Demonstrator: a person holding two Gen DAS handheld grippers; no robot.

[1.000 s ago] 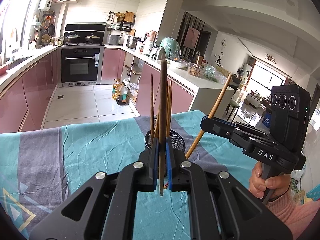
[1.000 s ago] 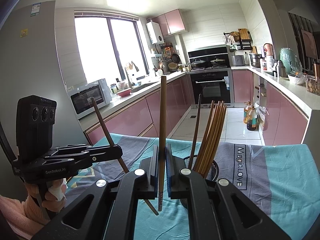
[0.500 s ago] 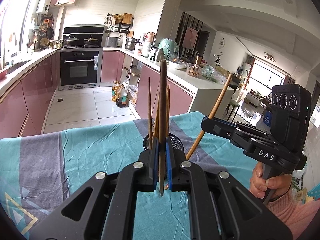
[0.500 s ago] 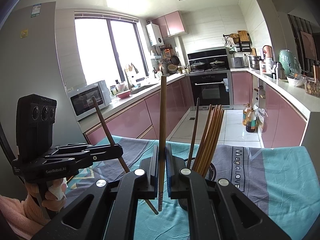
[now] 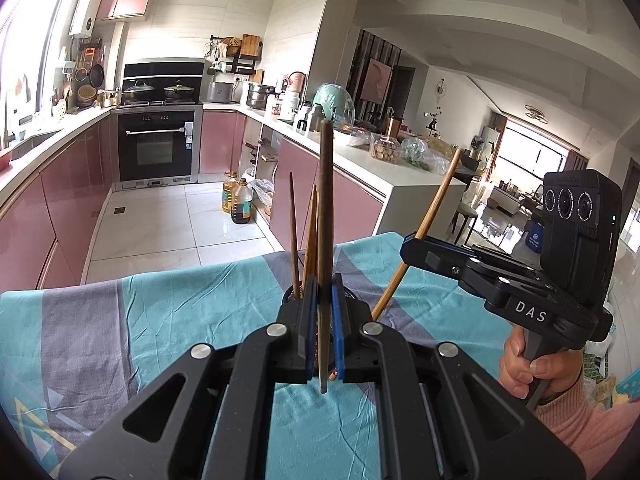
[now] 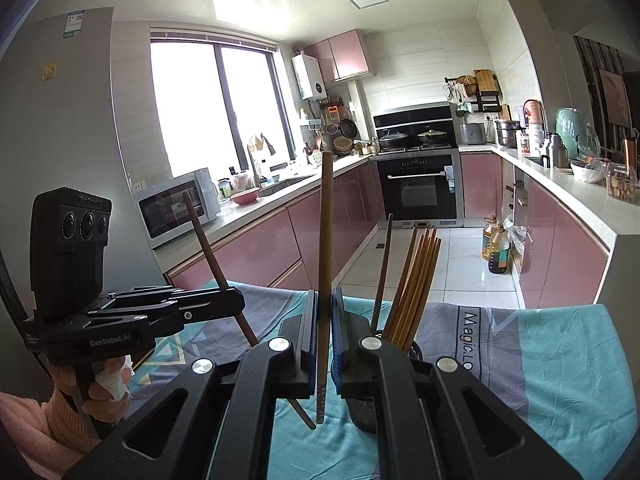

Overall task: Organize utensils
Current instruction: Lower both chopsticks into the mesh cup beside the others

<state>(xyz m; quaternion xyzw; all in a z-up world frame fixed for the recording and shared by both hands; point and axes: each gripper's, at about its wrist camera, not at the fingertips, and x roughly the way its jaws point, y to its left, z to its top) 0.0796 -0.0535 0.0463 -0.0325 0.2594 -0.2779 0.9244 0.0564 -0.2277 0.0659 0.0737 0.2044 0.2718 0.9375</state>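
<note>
My left tongs point(image 5: 325, 344) are pinching a dark chopstick point(image 5: 325, 240) upright, and my right tongs point(image 6: 325, 344) are clamped the same way on a second chopstick point(image 6: 325, 264). Both hang above the surface point(image 5: 180, 320) with its teal and grey cloth. The black mesh holder point(image 6: 416, 350) stands there just beyond the tongs, with several more chopsticks point(image 6: 416, 280) in it.
</note>
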